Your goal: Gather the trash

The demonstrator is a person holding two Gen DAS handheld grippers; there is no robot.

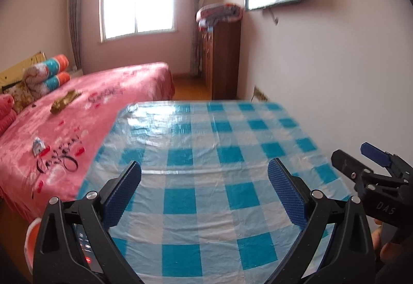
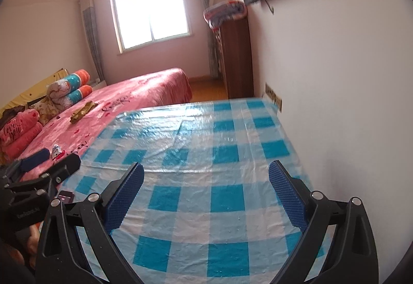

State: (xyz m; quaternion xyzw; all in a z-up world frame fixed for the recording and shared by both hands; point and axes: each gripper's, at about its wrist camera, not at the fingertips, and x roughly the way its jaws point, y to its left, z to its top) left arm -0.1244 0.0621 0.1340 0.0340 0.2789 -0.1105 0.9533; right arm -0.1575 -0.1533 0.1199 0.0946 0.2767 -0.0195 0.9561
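Observation:
My left gripper [image 1: 205, 180] is open and empty above a table with a blue and white checked cloth [image 1: 206, 144]. My right gripper [image 2: 206, 180] is open and empty above the same cloth [image 2: 206, 144], beside the left one. On the pink bed [image 1: 85, 113] lie a crumpled gold wrapper [image 1: 64, 99] and a small white and blue wrapper [image 1: 38, 146]. Both show in the right wrist view too, the gold wrapper [image 2: 83, 109] and the small one [image 2: 56, 151]. The right gripper shows at the right edge of the left view [image 1: 358, 157].
A white wall [image 1: 322, 64] runs along the table's right side. A brown cabinet [image 1: 222, 59] with folded bedding stands past the table. Pillows and rolled quilts [image 1: 49, 75] sit at the bed's head. A dark device [image 1: 85, 247] lies at the table's near left corner.

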